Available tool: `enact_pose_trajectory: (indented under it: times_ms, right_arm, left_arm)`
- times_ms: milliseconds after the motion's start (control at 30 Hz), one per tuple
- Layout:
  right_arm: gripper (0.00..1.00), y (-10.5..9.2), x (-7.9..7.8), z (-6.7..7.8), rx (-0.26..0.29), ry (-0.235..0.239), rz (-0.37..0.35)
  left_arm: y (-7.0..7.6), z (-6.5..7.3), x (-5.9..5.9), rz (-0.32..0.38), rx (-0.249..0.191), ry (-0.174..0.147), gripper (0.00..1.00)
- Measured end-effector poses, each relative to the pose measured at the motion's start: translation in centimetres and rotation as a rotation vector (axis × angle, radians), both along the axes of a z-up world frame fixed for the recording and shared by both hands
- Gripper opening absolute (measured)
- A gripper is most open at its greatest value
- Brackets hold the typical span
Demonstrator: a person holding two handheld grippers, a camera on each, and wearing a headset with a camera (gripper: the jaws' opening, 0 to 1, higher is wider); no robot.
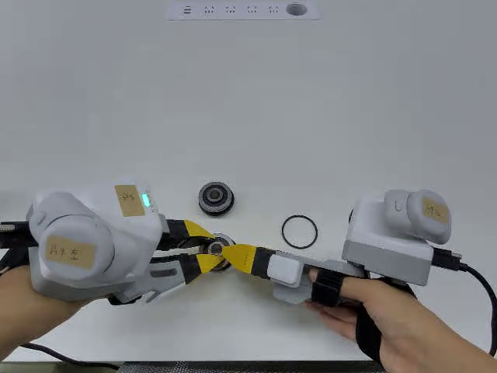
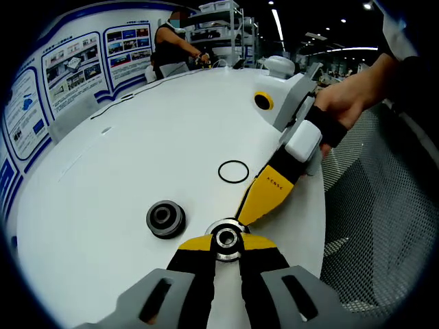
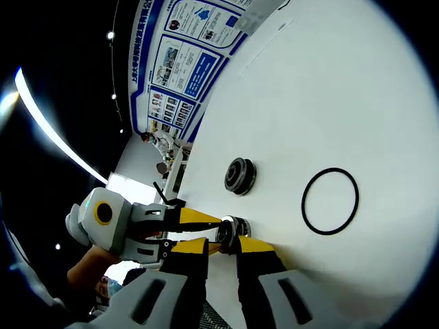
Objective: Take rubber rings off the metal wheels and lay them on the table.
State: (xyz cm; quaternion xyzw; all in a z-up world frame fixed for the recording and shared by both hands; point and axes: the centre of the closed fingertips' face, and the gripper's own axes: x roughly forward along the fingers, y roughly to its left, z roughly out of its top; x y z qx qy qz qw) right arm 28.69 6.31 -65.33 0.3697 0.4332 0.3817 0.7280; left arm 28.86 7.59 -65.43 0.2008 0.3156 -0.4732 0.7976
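The wheel (image 1: 218, 249) is above the table's (image 1: 248, 116) front edge, between the tips of both grippers. The left gripper (image 1: 201, 247) has its yellow jaws closed on the wheel, one on each side; the left gripper view shows this best, with the wheel's bright hub facing the camera. The right gripper (image 1: 233, 254) comes from the right, and its tips touch the wheel's rim. In the head view and the left gripper view its jaws look like one yellow wedge. In the right gripper view a narrow gap is between them, with the wheel at their tips. I cannot tell if they pinch the rim or only touch it.

One ring (image 1: 300, 231) lies flat on the table, near the right gripper's jaws and apart from them. A second wheel (image 1: 216, 197) with a dark outer band rests on the table just behind the held one, free of both grippers.

The head view shows a power strip (image 1: 242, 10) at the table's far edge. The left gripper view shows posters (image 2: 75, 68) on a wall and a person (image 2: 170, 42) standing beyond the table.
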Motion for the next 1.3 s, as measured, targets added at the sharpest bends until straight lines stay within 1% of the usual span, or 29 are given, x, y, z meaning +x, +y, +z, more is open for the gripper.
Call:
enact_pose_trajectory:
  times_ms: [67, 133, 200, 267, 333, 400, 500, 567, 700, 1000, 1067, 1200, 1300]
  right_arm:
    - [0.14, -0.1, 0.0, -0.2, -0.013, -0.004, -0.001]
    - [0.11, -0.2, 0.1, -0.5, -0.021, 0.007, -0.012]
    - [0.07, -0.3, 0.2, -0.7, -0.035, 0.003, -0.011]
    - [0.05, -0.4, 0.2, -0.8, -0.05, -0.011, -0.005]
    - [0.03, -0.4, 0.2, -0.9, -0.053, -0.005, -0.01]
    - [0.02, -0.4, 0.2, -0.9, -0.052, -0.001, -0.014]
    - [0.02, -0.5, 0.2, -0.9, -0.07, -0.01, -0.013]
    - [0.02, -0.5, 0.2, -0.8, -0.072, -0.006, -0.019]
    - [0.01, -0.4, 0.2, -0.4, -0.093, -0.032, -0.007]
    - [0.01, -0.1, 0.2, -0.3, -0.122, -0.053, 0.018]
    - [0.01, 0.1, 0.2, -0.3, -0.134, -0.068, 0.03]
    - [0.01, 0.5, 0.2, -0.1, -0.16, -0.112, 0.061]
    - [0.01, 0.7, 0.2, -0.1, -0.16, -0.118, 0.07]
  left_arm:
    - [0.0, 0.0, 0.0, 0.001, -0.002, 0.001, 0.13]
    - [0.0, 0.0, 0.0, 0.002, -0.003, 0.0, 0.13]
    - [0.0, 0.0, 0.0, 0.003, -0.004, 0.0, 0.13]
    - [0.0, 0.0, 0.0, 0.004, -0.005, 0.0, 0.13]
    - [0.0, 0.0, 0.0, 0.005, -0.006, 0.0, 0.13]
    - [0.0, 0.0, 0.0, 0.004, -0.007, 0.0, 0.13]
    - [0.0, 0.0, 0.1, 0.005, -0.008, -0.001, 0.13]
    - [0.0, 0.0, 0.1, 0.006, -0.008, -0.002, 0.13]
    - [0.0, 0.0, 0.1, 0.008, -0.009, -0.003, 0.13]
    - [0.0, 0.0, 0.1, 0.011, -0.012, -0.011, 0.13]
    - [0.0, 0.0, 0.0, 0.01, -0.012, -0.012, 0.13]
    - [0.0, 0.0, 0.0, 0.008, -0.008, -0.012, 0.13]
    - [0.0, 0.0, 0.0, 0.01, -0.009, -0.012, 0.13]
